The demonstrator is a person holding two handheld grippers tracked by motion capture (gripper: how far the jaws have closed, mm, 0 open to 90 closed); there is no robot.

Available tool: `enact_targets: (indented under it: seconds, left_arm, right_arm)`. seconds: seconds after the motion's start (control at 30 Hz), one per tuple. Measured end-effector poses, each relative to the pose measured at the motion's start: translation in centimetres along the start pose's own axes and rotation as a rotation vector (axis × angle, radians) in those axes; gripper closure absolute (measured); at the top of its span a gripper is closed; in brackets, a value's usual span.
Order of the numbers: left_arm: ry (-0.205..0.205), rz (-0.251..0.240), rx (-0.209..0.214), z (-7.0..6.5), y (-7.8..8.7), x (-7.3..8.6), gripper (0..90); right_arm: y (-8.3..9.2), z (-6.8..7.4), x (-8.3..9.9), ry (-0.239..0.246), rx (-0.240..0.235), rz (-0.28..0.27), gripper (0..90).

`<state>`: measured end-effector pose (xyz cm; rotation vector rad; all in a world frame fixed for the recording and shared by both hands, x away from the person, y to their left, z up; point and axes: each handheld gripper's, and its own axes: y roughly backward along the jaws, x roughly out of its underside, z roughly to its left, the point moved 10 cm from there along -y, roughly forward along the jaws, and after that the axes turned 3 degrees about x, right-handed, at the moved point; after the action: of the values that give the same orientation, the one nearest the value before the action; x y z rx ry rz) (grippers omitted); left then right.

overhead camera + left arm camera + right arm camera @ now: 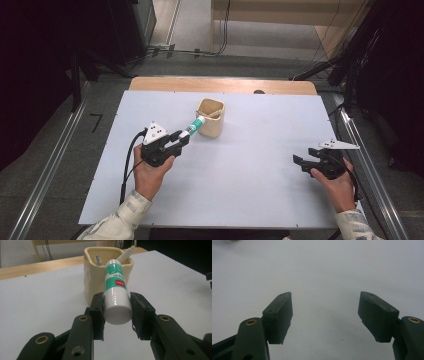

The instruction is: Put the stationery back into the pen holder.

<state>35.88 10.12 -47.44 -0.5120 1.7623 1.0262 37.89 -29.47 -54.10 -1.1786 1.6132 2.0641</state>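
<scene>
left gripper (117,312) fingers clamp tube (116,290) base; tip over cup (93,277) | right gripper (325,315) fingers wide, empty

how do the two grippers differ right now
The left gripper is shut on a white and green tube; the right gripper holds nothing, its jaws wide apart. The left gripper sits near the beige cup, the tube's far end at the cup's rim; the right gripper sits apart, near the table's right edge. Both are black, hand-held, and carry a grey three-cornered plate.

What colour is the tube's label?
Green with a small red patch, on the white tube; clearest in the left gripper view.
</scene>
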Motion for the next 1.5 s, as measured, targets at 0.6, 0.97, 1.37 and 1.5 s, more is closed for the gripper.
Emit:
enact_targets:
  seconds: [0.6, 0.97, 1.37, 1.5]
  left_arm:
    - [0.001, -0.016, 0.004, -0.1, -0.8, -1.1, 66.2]
    - [0.001, -0.016, 0.003, -0.1, -1.6, -1.8, 66.2]
    - [0.006, 0.008, -0.008, 0.0, -2.9, -2.6, 66.2]
    - [-0.001, 0.007, -0.018, 0.1, -3.3, -3.0, 66.2]
  right_arm:
    - [0.0, 0.0, 0.0, 0.001, 0.000, 0.001, 26.7]
    - [0.1, -0.1, -0.1, -0.003, -0.001, -0.004, 26.7]
    - [0.1, -0.2, -0.1, -0.005, -0.001, -0.006, 26.7]
    - [0.1, -0.1, -0.1, -0.003, -0.003, -0.006, 26.7]
